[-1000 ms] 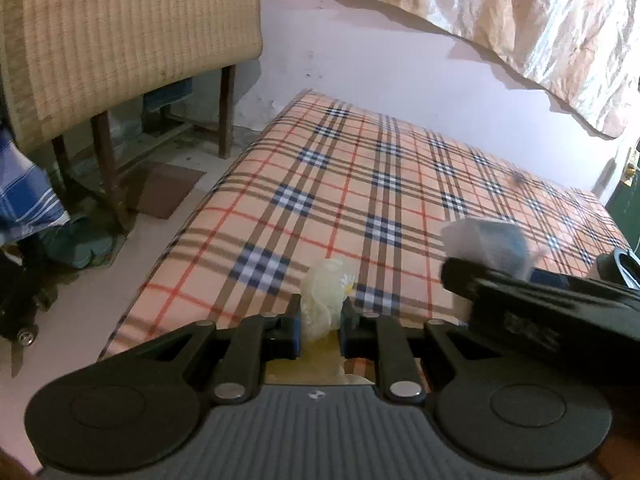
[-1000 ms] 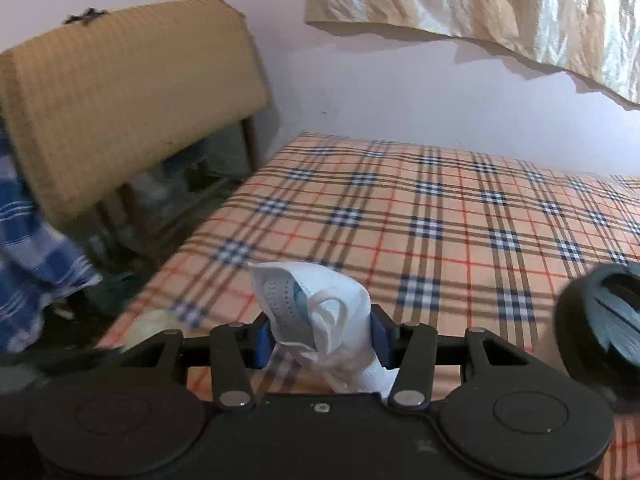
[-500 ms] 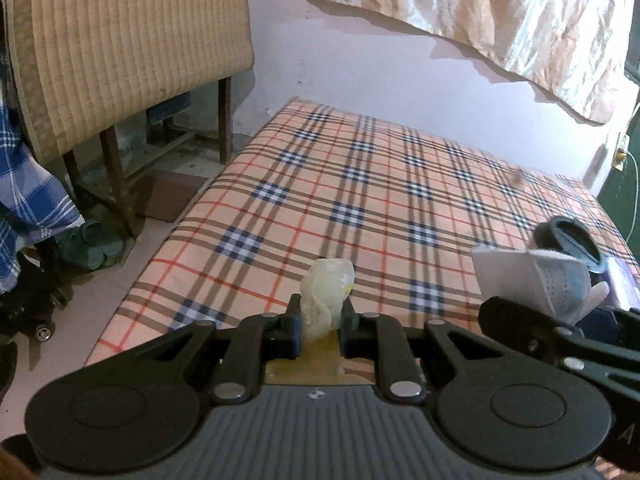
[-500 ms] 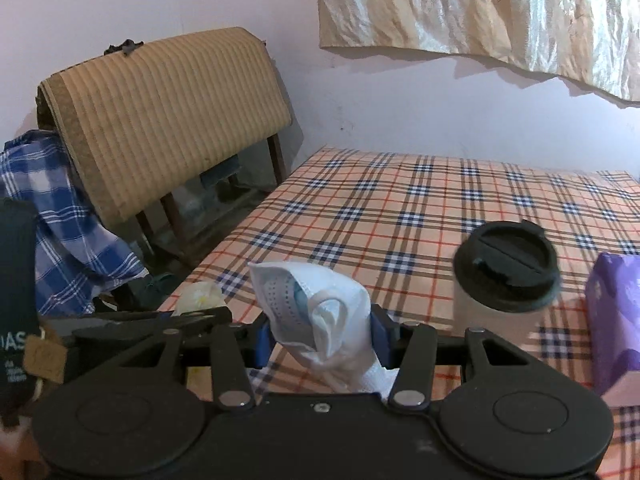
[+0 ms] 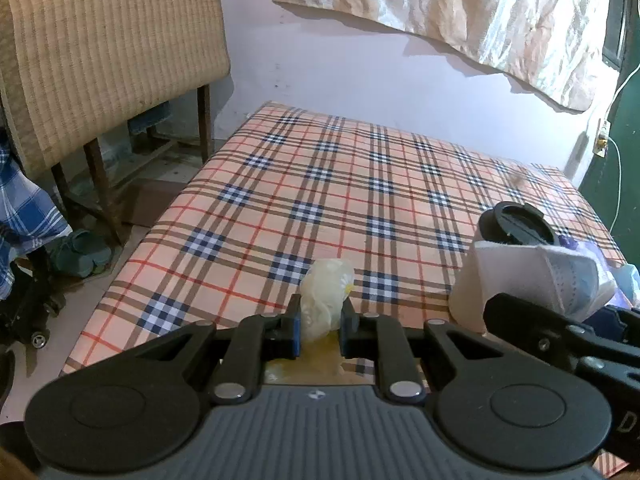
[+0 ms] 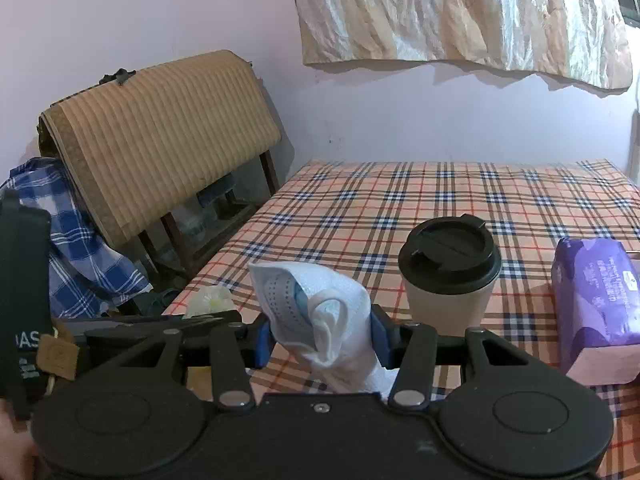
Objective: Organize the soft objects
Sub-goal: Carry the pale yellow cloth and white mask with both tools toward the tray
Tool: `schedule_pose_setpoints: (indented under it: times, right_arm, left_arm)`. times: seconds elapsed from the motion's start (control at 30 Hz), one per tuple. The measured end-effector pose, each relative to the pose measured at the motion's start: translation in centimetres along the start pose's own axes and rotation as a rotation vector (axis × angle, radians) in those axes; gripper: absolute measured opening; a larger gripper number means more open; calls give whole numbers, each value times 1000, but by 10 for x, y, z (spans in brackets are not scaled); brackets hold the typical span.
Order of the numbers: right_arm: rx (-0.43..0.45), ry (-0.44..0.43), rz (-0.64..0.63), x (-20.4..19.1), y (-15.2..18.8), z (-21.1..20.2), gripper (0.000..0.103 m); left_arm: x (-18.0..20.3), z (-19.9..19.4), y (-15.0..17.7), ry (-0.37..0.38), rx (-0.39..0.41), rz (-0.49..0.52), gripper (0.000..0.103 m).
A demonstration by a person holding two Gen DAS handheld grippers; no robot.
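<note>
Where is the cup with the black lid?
The cup stands on the plaid bed, right of centre in the right wrist view, between the white cloth held in the right gripper and the purple pack.

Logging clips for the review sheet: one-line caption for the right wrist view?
Right gripper shut on a white face mask above the plaid bed, beside a lidded cup and purple tissue pack.

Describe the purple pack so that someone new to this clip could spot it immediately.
Start at the plaid bedsheet and go to its right side, past the lidded coffee cup. The purple pack stands just right of the cup, apart from it. It is the only purple, soft wrapped thing there.
</note>
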State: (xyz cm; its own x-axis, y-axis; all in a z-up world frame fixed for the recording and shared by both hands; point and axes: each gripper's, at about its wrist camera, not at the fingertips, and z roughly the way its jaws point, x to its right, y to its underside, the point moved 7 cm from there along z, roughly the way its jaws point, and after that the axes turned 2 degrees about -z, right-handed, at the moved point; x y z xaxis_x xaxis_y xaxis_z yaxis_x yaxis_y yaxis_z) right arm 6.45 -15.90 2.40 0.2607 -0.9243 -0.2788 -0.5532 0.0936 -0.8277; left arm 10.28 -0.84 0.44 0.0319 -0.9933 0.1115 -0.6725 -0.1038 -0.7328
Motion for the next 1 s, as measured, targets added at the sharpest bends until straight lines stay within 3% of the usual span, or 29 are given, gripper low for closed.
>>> schedule_pose_setpoints:
  times: [1.0]
  right_arm:
    - [83, 47, 39, 40, -18, -46, 58]
  left_arm:
    - [54, -16, -5, 90, 23, 58, 19]
